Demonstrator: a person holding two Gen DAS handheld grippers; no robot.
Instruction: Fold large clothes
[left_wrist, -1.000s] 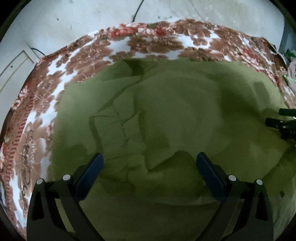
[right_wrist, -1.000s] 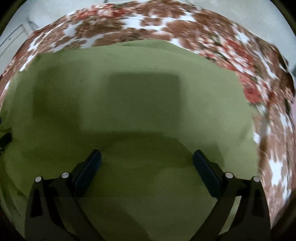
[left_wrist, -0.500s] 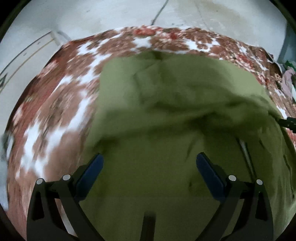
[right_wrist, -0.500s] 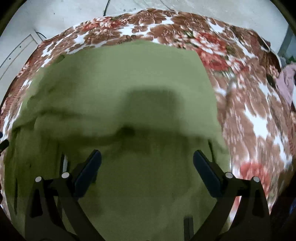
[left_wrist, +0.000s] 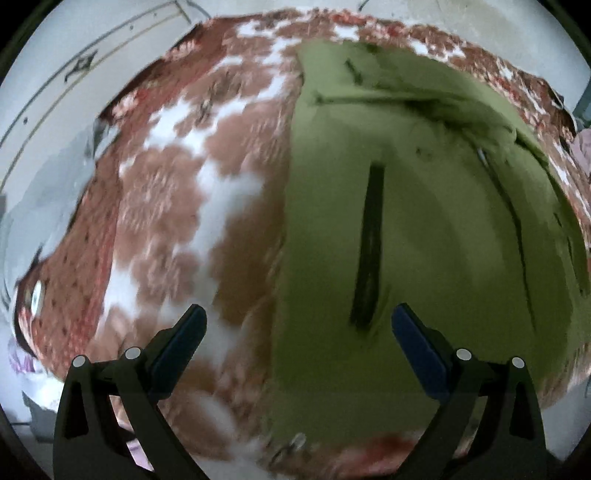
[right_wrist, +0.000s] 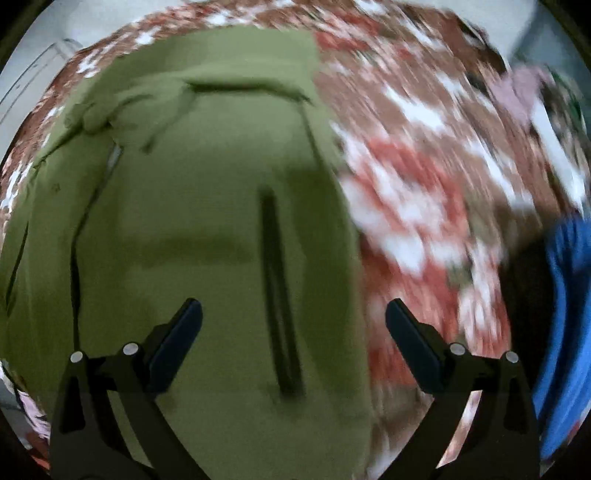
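Left gripper (left_wrist: 295, 328) jaws spread wide, nothing between them; it hangs above the left edge of the olive-green jacket (left_wrist: 406, 221), half over cloth, half over the floral bedspread (left_wrist: 166, 203). Right gripper (right_wrist: 293, 325) likewise wide and empty, above the jacket's right edge, bedspread (right_wrist: 424, 184) beyond it. Jacket lies flat on the bedspread, roughly central between the two tools. Judged progress: garment looks folded at least once into a long panel with fairly straight side edges and a layered ridge across the far end; further cross-folds to shorten it probably remain. Surface mostly smooth; a dark vertical slit, likely a pocket opening (left_wrist: 369, 243), shows in each view, and a seam or zipper line runs down the middle. Some rumpling near the far left corner in the right view. Blue cloth (right_wrist: 565, 314) at far right edge, well apart. Both views motion-blurred.
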